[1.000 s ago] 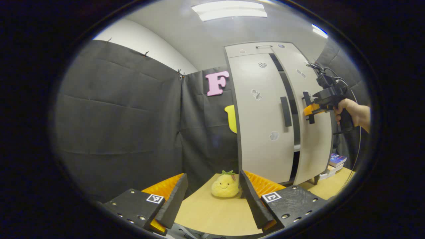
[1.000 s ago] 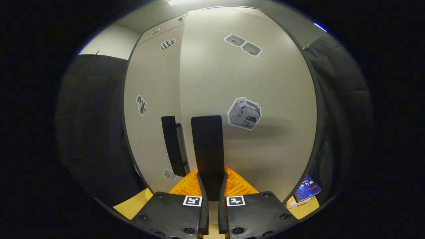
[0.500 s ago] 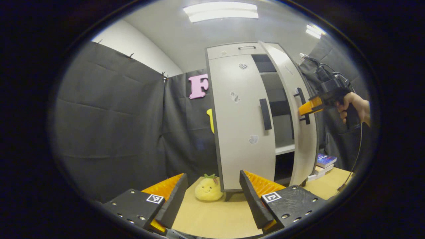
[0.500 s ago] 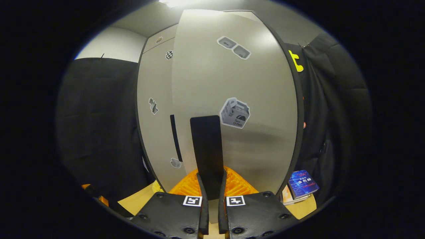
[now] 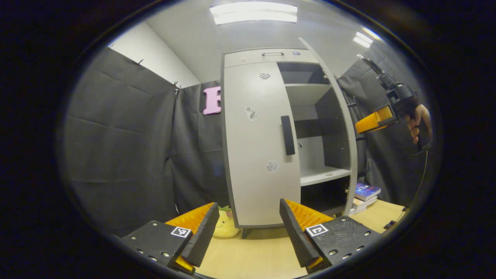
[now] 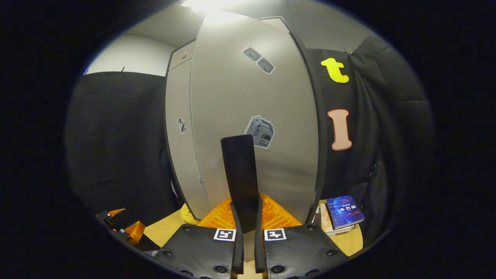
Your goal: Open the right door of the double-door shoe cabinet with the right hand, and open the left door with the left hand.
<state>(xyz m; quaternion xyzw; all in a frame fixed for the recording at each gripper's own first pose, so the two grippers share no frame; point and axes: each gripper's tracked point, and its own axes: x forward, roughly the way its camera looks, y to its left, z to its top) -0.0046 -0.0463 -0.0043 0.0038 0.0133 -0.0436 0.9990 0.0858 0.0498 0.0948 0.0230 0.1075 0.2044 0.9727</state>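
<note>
Standing on the wooden table [image 5: 252, 255], the shoe cabinet [image 5: 271, 56] has its right door [image 6: 252, 116] swung wide and its left door [image 5: 257, 147] flush closed. Interior exposed: pale shelves [image 5: 323, 175] with nothing visible on them; the lowest bay is too dark to assess. The right gripper [image 6: 247, 232], held out at handle height by a hand [image 5: 420, 124], has both fingers pressed onto the right door's black handle [image 6: 240, 174]. The left gripper [image 5: 246, 228] hangs low before the cabinet, fingers spread wide, nothing between them, well clear of the left handle [image 5: 287, 135]. Books [image 6: 343, 212] are stacked beside the cabinet's right foot. A yellow plush toy [image 5: 224, 226] is partly hidden behind a left finger
</note>
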